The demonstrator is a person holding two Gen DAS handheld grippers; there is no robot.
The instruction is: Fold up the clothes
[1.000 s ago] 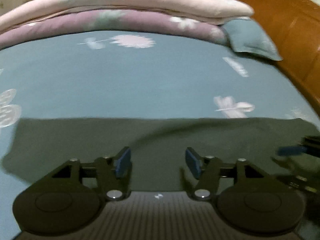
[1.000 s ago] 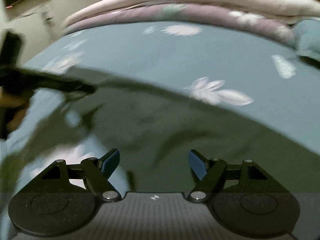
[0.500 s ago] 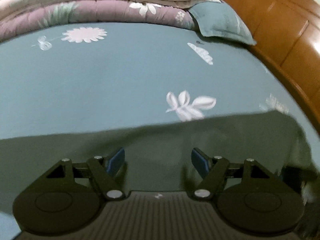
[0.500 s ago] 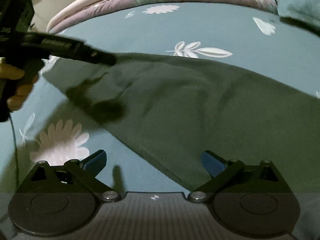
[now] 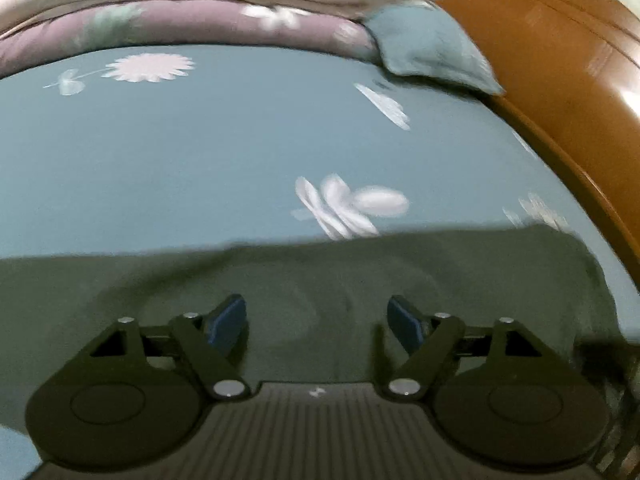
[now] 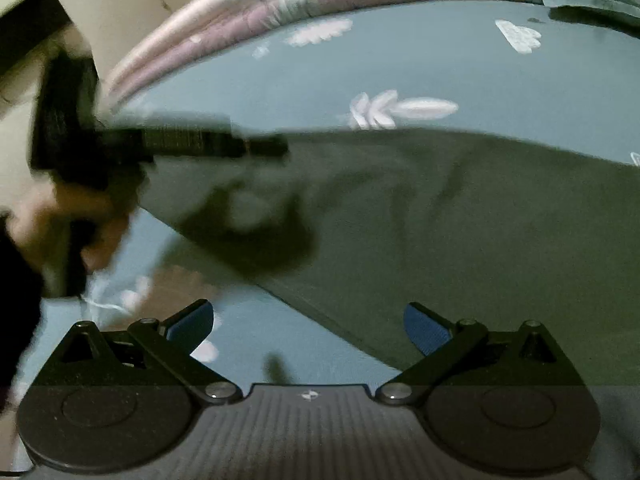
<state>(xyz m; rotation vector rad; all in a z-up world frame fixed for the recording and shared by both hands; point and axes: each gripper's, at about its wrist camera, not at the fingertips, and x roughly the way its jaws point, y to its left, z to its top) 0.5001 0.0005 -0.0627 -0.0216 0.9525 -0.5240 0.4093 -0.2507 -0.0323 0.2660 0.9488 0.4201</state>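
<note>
A dark green garment (image 5: 320,268) lies flat on the teal flowered bed sheet (image 5: 200,160). My left gripper (image 5: 316,312) hovers over it, its jaws opening, with only the flat cloth beneath and nothing pinched. In the right wrist view the same garment (image 6: 440,220) runs slantwise, and my right gripper (image 6: 308,316) stands wide open over its near edge, one finger above the sheet, the other above the cloth. The left gripper (image 6: 208,144), held by a person's hand (image 6: 68,216), reaches over the garment's far left part and casts a shadow on it.
Folded pink and mauve quilts (image 5: 200,8) are stacked along the back of the bed, with a teal pillow (image 5: 428,52) beside them. A wooden headboard (image 5: 560,60) curves along the right side. Bare sheet (image 6: 400,52) lies beyond the garment.
Both grippers' jaws have spread wider. The left view has swung toward the headboard, bringing the garment's right end into sight. The right gripper has drawn back to the garment's near edge.
</note>
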